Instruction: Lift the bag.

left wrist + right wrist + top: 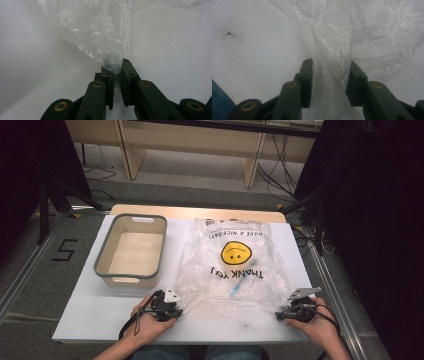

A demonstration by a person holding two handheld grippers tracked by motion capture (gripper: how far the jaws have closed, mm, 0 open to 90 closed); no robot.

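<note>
While the clear plastic bag (232,265) lies spread on the white bench (90,312), the left tool (176,311) sits at the bag's near left corner and the right tool (281,315) at its near right corner. In the left gripper view the left tool (117,75) has its jaws drawn nearly together, pinching a crumpled fold of the bag (100,37) that rises ahead of the tips. In the right gripper view the right tool (329,75) stands half open; a strip of the bag (332,50) runs between its jaws, and the pads do not press it. Beyond the left tool stands a grey-rimmed beige tub (131,249). Inside the bag, ahead and between both tools, lies a small blue object (236,287).
</note>
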